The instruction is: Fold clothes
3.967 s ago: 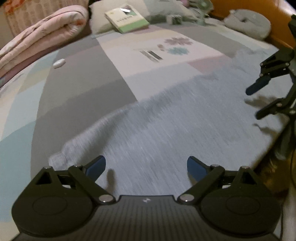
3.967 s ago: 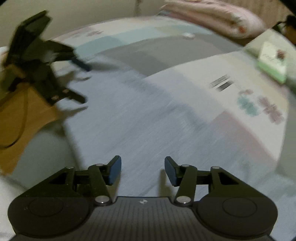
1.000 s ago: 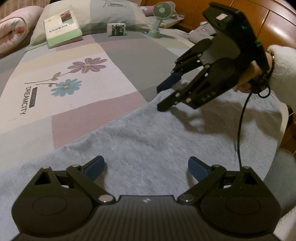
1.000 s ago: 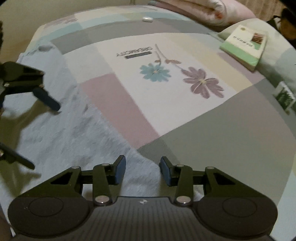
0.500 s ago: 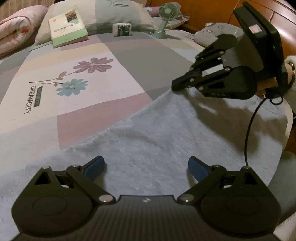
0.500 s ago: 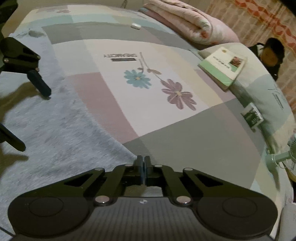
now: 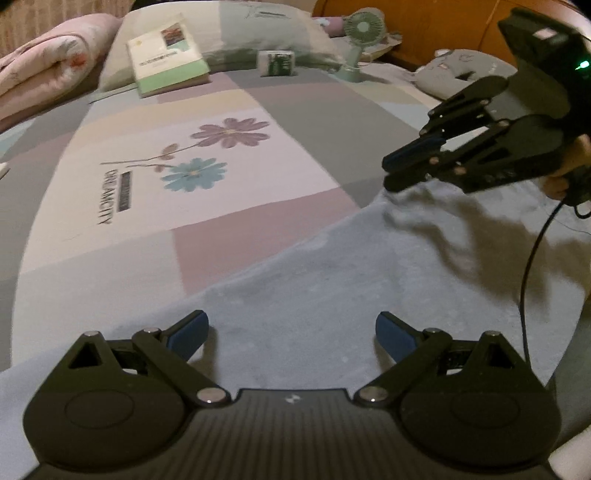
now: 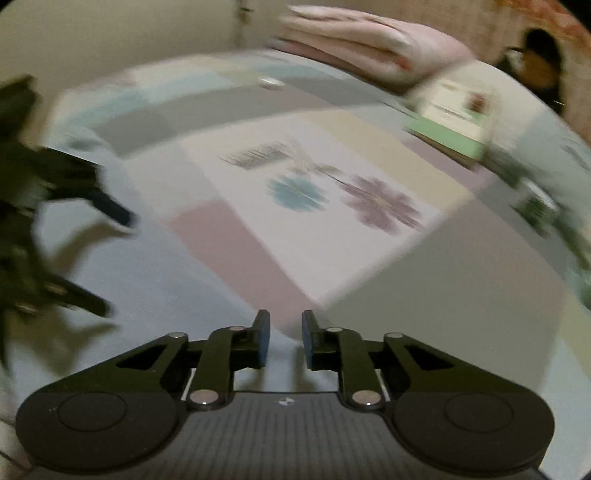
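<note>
A light blue-grey fleece garment (image 7: 351, 280) lies spread over the near side of the bed. My left gripper (image 7: 291, 332) hovers just above it, wide open, with nothing between its fingers. My right gripper (image 7: 389, 171), held by a hand in a white sleeve, sits at the garment's far corner, where the cloth rises in a small peak. In the blurred right wrist view the right gripper (image 8: 284, 339) shows a narrow gap; its jaws are opening and no cloth is pinched between the pads. The left gripper (image 8: 107, 258) appears there at the left over the garment (image 8: 147, 295).
The patchwork bedsheet with flower print (image 7: 207, 155) stretches beyond the garment. A green-and-white book (image 7: 166, 55), a small box (image 7: 277, 62), a green fan (image 7: 360, 33) and a grey cushion (image 7: 454, 70) lie at the head. A rolled pink quilt (image 7: 48, 74) is far left.
The right gripper closed fully at the garment's far corner, then parted slightly and lifted a little. The left gripper stayed wide open and drifted slightly over the garment.
</note>
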A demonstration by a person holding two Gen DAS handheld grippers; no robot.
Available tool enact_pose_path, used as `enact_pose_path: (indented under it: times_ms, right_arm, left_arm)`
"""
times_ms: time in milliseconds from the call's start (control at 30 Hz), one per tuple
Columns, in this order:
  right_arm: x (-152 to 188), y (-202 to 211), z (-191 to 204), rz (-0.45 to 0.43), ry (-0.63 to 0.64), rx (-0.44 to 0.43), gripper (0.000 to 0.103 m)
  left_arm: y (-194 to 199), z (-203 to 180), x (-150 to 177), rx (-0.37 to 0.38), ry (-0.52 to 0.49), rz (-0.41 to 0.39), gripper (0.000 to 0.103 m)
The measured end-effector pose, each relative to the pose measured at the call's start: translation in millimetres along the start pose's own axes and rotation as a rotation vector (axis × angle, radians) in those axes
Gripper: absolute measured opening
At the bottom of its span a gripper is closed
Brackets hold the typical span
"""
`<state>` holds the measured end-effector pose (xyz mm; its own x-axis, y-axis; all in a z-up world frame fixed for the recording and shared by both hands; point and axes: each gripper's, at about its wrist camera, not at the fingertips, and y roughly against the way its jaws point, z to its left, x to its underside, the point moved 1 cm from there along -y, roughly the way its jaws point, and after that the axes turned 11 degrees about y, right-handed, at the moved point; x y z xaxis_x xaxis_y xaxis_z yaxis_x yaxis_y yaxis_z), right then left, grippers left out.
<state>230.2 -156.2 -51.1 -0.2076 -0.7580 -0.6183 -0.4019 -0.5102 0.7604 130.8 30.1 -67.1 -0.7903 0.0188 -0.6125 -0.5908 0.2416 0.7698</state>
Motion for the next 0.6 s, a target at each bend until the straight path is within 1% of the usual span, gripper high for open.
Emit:
enact_pose_path:
  times_ms: [33,67,100,167,333,367,400,467,533,600]
  right_arm:
    - [-7.6,-4.2,5.4,-0.012,0.021,-0.030,0.027]
    - [-15.1,-8.5,10.8,-0.023,0.042,-0.060,0.032]
    - [-20.6,-16.8,15.5,-0.015,0.070,-0.075,0.035]
    - [-31.5,-33.4,24.9,0.000,0.125,-0.106,0.035]
    - [-34.5,-58.3,31.5,0.064,0.166,-0.186,0.035]
    - [-33.2,-59.4,32.0,0.064,0.171,-0.190,0.026]
    - [-31.7,-56.1,36.2,0.062,0.176,-0.186,0.002]
    - [-31.4,-55.6,38.5,0.066,0.180,-0.153,0.002]
    - [-31.7,-57.3,31.8,0.063,0.140,-0.127,0.002]
    - [-32.0,-58.9,26.4,0.063,0.101,-0.116,0.003]
  left_arm:
    - [1.6,1.1,0.9,0.002,0.006,-0.002,0.097]
    - [3.2,2.2,1.9,0.005,0.013,-0.003,0.097]
    - [4.3,2.6,3.2,0.013,0.019,-0.003,0.097]
    - [5.7,2.6,6.0,0.027,0.024,0.002,0.097]
    - [8.5,6.5,10.3,0.057,0.032,-0.003,0.097]
    - [8.4,7.5,10.3,0.061,0.035,-0.005,0.097]
    - [7.7,8.4,10.0,0.065,0.039,-0.006,0.097]
    - [6.6,9.1,10.0,0.076,0.047,-0.006,0.097]
    - [4.9,9.8,8.7,0.092,0.050,-0.011,0.097]
    - [-1.8,12.2,5.3,0.090,0.056,-0.010,0.097]
